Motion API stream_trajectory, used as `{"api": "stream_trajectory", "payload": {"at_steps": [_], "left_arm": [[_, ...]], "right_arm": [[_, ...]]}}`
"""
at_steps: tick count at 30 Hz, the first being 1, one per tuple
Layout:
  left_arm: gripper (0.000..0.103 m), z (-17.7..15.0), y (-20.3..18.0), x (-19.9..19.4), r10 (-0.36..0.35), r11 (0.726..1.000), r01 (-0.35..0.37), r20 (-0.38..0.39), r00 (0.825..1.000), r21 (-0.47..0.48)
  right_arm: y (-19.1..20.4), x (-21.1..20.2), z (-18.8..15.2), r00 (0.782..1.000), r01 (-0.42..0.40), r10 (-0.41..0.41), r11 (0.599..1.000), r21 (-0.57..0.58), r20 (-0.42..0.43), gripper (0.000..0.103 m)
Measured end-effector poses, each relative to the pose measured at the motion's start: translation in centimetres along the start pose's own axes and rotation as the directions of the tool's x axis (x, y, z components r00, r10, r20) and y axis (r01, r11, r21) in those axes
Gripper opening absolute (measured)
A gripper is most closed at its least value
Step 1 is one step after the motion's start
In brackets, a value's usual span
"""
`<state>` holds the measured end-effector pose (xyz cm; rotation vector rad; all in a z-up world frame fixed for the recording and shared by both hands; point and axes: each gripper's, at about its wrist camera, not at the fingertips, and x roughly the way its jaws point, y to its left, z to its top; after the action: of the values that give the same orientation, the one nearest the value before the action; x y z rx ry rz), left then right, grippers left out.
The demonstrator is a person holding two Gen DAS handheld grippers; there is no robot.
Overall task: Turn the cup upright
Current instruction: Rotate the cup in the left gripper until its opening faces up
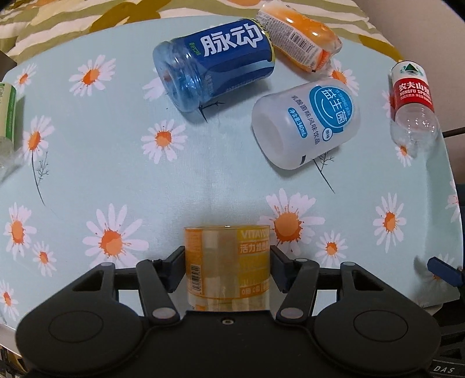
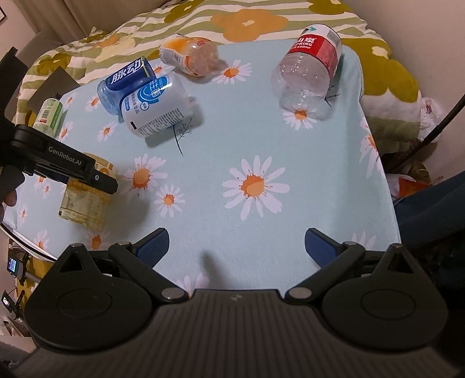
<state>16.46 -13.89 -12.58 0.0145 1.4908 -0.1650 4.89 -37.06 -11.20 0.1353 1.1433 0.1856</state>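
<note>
My left gripper point(image 1: 226, 256) is shut on a yellow-labelled clear cup point(image 1: 226, 261), cut from a bottle, which stands upright on the daisy cloth. In the right wrist view the same cup point(image 2: 84, 203) stands at the left with the left gripper point(image 2: 72, 171) around its upper part. My right gripper point(image 2: 237, 247) is open and empty above the near part of the table, its blue pads point(image 2: 152, 247) wide apart. Its blue fingertip point(image 1: 443, 270) shows at the right edge of the left wrist view.
Other cut bottles lie on their sides: a blue one point(image 1: 215, 64), a white one point(image 1: 305, 122), an orange one point(image 1: 302, 40), a red-labelled clear one point(image 1: 412, 101). A green-labelled one point(image 2: 49, 116) is at the far left. A flowered bedspread point(image 2: 247, 20) lies behind the table.
</note>
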Motion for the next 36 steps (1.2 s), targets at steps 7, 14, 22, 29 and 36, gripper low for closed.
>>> {"api": "stream_trajectory", "payload": {"at_steps": [7, 14, 22, 29, 36], "left_arm": [[0.062, -1.8, -0.3, -3.6, -0.038, 0.999, 0.037, 0.114, 0.993, 0.01], [0.062, -7.8, 0.3, -6.5, -0.021, 0.999, 0.039, 0.552, 0.833, -0.022], [0.062, -11.2, 0.2, -3.1, 0.069, 0.996, 0.013, 0.81, 0.582, -0.093], [0.063, -12.1, 0.7, -0.6, 0.097, 0.995, -0.02, 0.847, 0.523, -0.102], [0.063, -13.6, 0.2, 0.2, 0.11, 0.994, -0.051, 0.852, 0.513, -0.098]], "right_arm": [[0.6, -1.2, 0.6, 1.0, -0.001, 0.002, 1.0, -0.022, 0.027, 0.103], [1.9, -0.8, 0.8, 0.999, -0.01, 0.011, 0.999, -0.033, 0.049, 0.103], [3.6, 0.8, -0.2, 0.995, -0.005, 0.01, 0.999, -0.048, 0.096, 0.103], [4.1, 1.3, -1.1, 0.992, 0.02, -0.011, 0.997, -0.073, 0.126, 0.103], [4.1, 1.4, -2.3, 0.991, 0.021, -0.008, 0.996, -0.092, 0.136, 0.103]]}}
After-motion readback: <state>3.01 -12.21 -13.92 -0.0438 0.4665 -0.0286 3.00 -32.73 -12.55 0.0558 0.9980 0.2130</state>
